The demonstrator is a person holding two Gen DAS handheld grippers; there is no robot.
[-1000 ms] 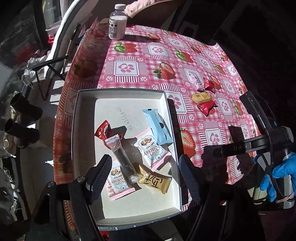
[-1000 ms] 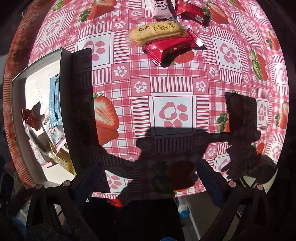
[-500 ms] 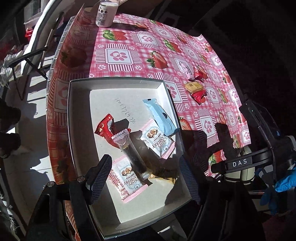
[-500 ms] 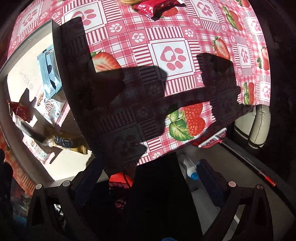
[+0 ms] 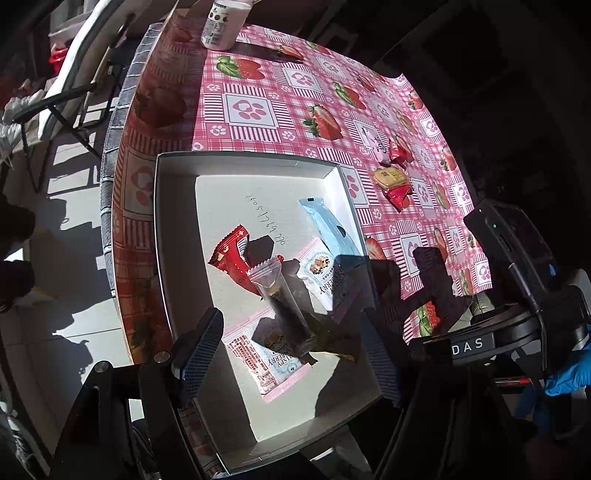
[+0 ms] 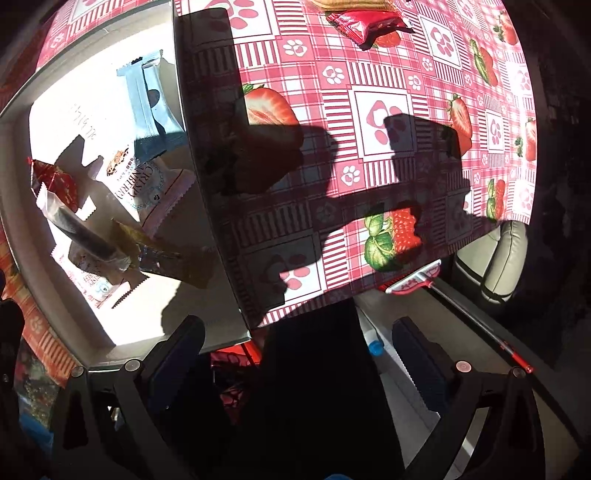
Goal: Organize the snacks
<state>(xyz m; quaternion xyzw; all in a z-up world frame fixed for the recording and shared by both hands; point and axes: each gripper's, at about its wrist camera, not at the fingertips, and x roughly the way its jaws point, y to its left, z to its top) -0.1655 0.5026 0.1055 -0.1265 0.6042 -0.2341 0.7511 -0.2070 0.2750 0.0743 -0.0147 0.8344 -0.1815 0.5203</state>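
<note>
A white box sits at the table's near left and holds several snacks: a red packet, a light blue packet, two cranberry packets, a clear stick pack and a gold packet. The box also shows in the right wrist view. More snacks lie on the cloth: a pink packet, red packets and a yellow biscuit. My left gripper is open and empty above the box's near part. My right gripper is open and empty beyond the table's near edge.
A white bottle stands at the far edge of the strawberry tablecloth. A folding chair is left of the table. A red broom and a grey seat are on the floor to the right.
Both grippers have pulled back towards me, off the table's near edge. The right view has swung from the loose snacks to the box's right wall and the floor. Both stay open.
</note>
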